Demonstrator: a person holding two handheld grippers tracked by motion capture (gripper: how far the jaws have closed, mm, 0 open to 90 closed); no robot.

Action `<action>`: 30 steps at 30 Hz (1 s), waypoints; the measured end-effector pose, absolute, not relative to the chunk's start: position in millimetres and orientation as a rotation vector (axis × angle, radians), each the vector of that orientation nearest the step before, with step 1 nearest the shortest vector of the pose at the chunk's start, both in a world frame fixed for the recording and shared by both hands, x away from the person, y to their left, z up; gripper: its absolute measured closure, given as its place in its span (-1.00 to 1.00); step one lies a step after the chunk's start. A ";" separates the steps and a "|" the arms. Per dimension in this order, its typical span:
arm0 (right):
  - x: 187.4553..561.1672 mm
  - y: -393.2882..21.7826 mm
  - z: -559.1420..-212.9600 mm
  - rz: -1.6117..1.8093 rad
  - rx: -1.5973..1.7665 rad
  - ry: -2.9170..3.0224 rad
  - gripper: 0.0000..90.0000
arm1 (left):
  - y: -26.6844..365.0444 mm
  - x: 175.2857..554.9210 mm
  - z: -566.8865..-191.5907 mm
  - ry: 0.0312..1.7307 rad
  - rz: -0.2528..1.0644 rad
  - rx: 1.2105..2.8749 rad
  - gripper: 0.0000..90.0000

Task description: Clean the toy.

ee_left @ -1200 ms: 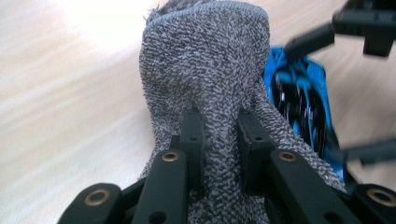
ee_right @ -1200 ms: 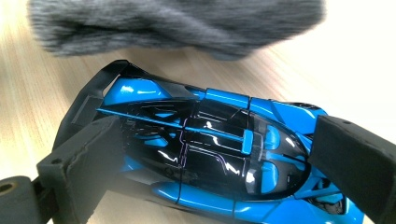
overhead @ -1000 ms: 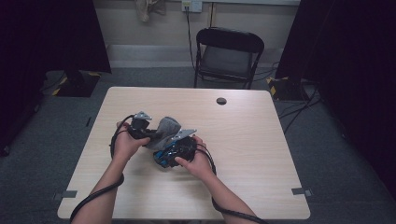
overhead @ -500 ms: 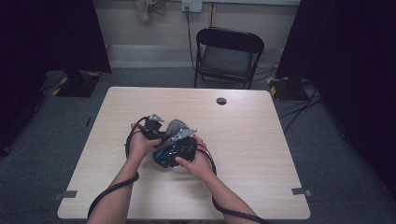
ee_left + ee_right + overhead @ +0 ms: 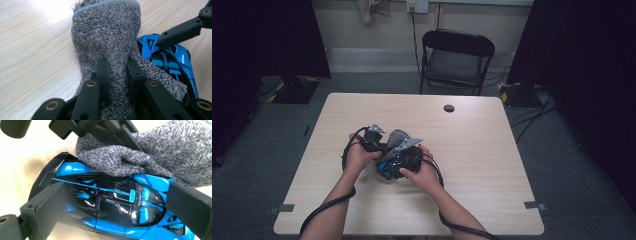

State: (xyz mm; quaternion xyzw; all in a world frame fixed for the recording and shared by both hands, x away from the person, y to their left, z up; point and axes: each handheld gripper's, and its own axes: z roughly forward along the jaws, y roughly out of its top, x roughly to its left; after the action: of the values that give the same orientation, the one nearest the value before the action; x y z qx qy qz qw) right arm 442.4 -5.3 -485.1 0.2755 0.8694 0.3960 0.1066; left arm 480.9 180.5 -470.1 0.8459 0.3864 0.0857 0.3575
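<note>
Two grippers share the job: the left gripper [image 5: 117,82] pinches a grey cloth [image 5: 110,37] in its jaws, while the right gripper [image 5: 112,202] clamps the blue toy car [image 5: 112,202] on the surface [image 5: 492,150]. Wiping well likely means short, light strokes and a firm clamp.

We see a pale wood-grain counter [image 5: 492,165] with rounded corners. A small dark round disc [image 5: 449,108] lies on it near the far edge, right of the middle. Toward the near left of the centre sits a blue and black toy car [image 5: 117,205], a grey terry cloth [image 5: 110,37] touching its top.
</note>
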 end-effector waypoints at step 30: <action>441.5 -6.5 -486.0 1.179 0.811 2.551 -0.94 | 240.9 430.2 -463.3 1.025 0.173 2.184 0.67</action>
State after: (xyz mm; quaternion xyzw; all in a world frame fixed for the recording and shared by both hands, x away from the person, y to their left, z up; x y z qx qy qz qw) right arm 441.5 -6.5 -486.0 0.2756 0.8670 0.4008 0.1082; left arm 430.2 240.9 -463.3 0.8446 0.3964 0.0668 0.3536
